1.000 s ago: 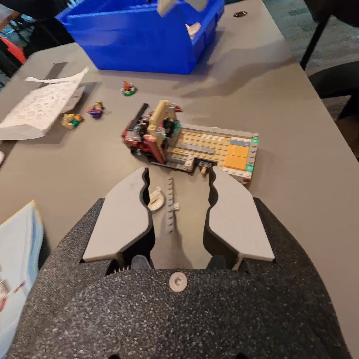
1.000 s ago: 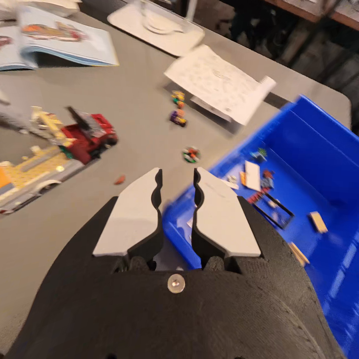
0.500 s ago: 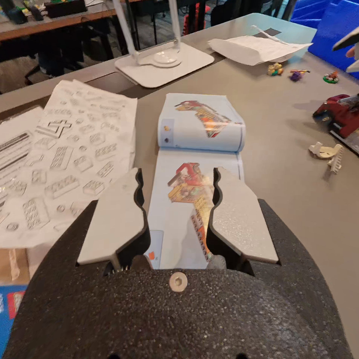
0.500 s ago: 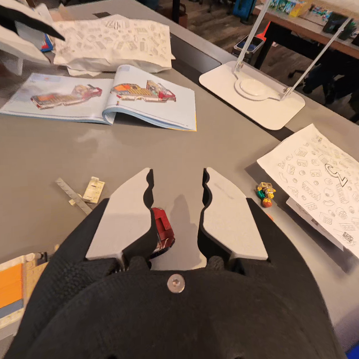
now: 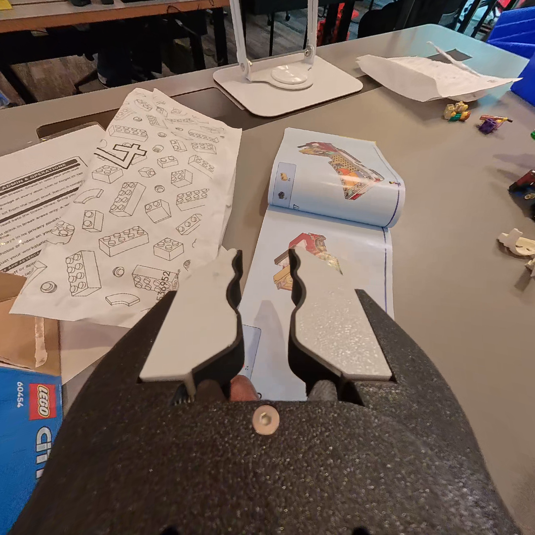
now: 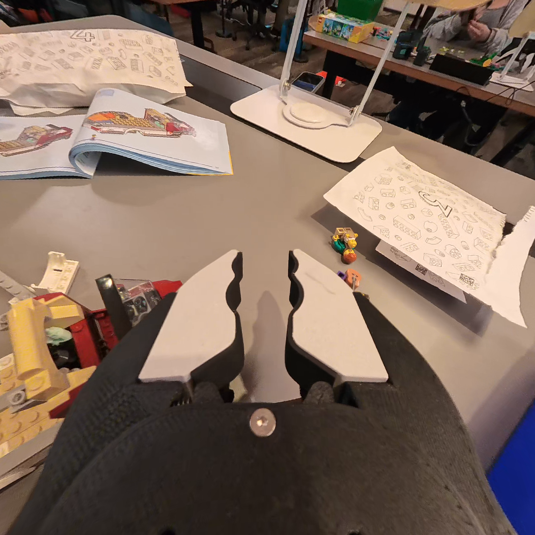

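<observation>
My left gripper is open and holds nothing. It hovers over the near page of an open light-blue instruction booklet on the grey table. A white paper bag printed with brick outlines lies just left of it. My right gripper is open and holds nothing, above bare grey table. A red and tan brick vehicle model sits at its lower left. Two small brick figures lie to its right, with a purple and orange small piece by the right finger.
A white lamp base stands at the table's far edge, also in the right view. A second printed paper bag lies right. A blue toy box and cardboard lie lower left. White loose pieces lie right; a blue bin far right. The left gripper's tips are roughly 40 cm from the right gripper's.
Both grippers swung away from the model and blue bin toward the booklet and lamp side. The left jaws narrowed over the booklet; the right jaws widened, then narrowed again. Neither grasped anything.
</observation>
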Action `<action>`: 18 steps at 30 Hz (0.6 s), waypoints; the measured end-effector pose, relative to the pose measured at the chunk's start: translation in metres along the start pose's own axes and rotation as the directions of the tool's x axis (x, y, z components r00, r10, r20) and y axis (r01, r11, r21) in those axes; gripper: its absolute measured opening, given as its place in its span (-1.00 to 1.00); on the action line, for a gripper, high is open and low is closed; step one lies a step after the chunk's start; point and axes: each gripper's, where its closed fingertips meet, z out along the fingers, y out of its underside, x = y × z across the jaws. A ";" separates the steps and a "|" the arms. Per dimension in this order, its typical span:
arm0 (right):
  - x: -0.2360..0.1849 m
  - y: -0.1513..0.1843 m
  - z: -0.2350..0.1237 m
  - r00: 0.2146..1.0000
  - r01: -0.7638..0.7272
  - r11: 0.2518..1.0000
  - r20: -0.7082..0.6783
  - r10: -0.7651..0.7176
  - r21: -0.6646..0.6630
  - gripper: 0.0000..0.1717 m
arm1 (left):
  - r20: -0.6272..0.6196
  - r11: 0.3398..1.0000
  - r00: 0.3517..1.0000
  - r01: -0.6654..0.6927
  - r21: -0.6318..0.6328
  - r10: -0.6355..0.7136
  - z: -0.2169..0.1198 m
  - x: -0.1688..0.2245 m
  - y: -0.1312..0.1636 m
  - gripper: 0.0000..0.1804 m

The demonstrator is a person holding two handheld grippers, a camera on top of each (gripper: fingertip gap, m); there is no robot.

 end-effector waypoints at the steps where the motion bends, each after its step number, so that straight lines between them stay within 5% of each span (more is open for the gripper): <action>1: 0.000 0.003 0.001 1.000 0.004 1.000 -0.003 -0.004 -0.001 -0.67 | 0.014 1.000 1.000 0.006 0.001 -0.006 0.000 -0.003 0.001 -0.65; 18: -0.010 -0.002 -0.003 0.999 -0.026 0.999 0.044 0.025 0.034 -0.74 | 0.127 0.997 0.989 0.080 0.007 -0.080 -0.011 -0.029 0.014 -0.60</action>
